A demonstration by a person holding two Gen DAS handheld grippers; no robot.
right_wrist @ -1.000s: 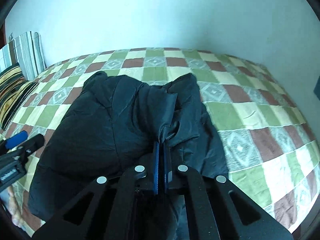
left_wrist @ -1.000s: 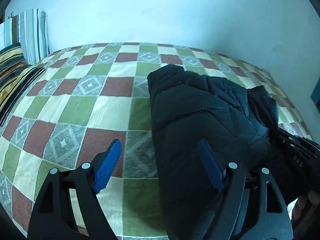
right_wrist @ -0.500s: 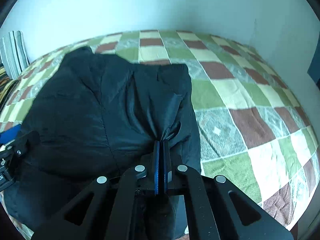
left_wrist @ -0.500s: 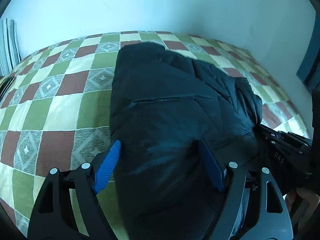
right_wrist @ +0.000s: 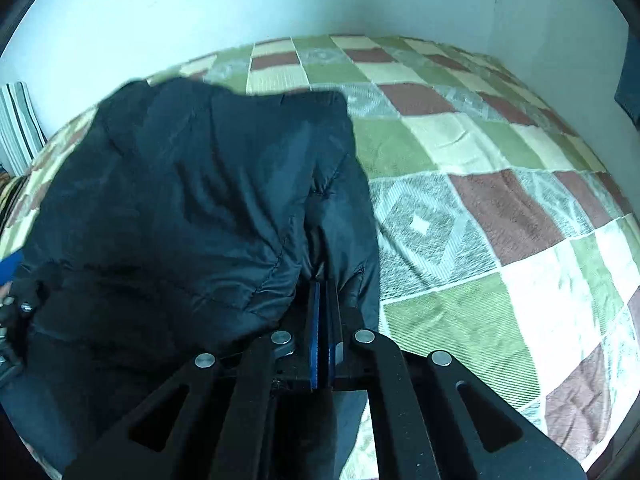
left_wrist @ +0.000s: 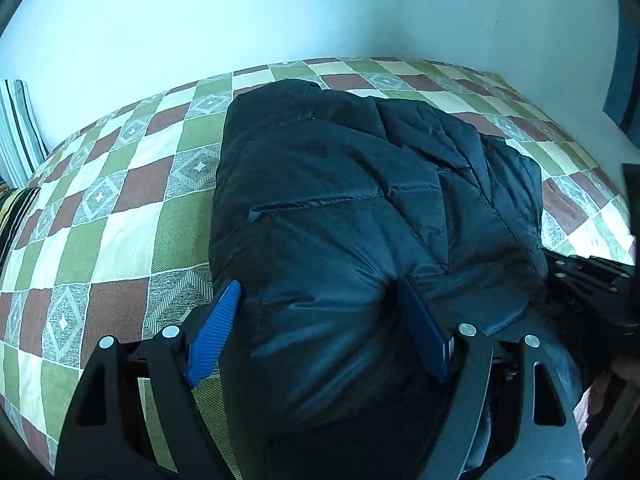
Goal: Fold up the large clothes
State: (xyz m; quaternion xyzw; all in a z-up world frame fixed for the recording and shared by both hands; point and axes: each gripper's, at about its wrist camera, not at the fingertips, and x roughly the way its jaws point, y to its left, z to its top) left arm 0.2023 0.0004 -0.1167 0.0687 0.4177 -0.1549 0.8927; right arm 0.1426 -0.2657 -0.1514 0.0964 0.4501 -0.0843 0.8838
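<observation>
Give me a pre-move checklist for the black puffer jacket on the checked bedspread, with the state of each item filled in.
1. Right gripper clamped on a pinch of the black quilted puffer jacket: ok, blue pads closed on fabric.
2. Left gripper gripping the jacket: not ok, its blue fingers stand wide apart, straddling the jacket's padded edge.
3. Jacket lying fully on the green, brown and cream checked bedspread: cannot tell, its near edge is hidden behind the grippers.
4. Bedspread beyond the jacket free to fold onto: ok, bare checks up to the wall.
5. Striped pillow clear of the jacket: ok, far off at the left edge.
</observation>
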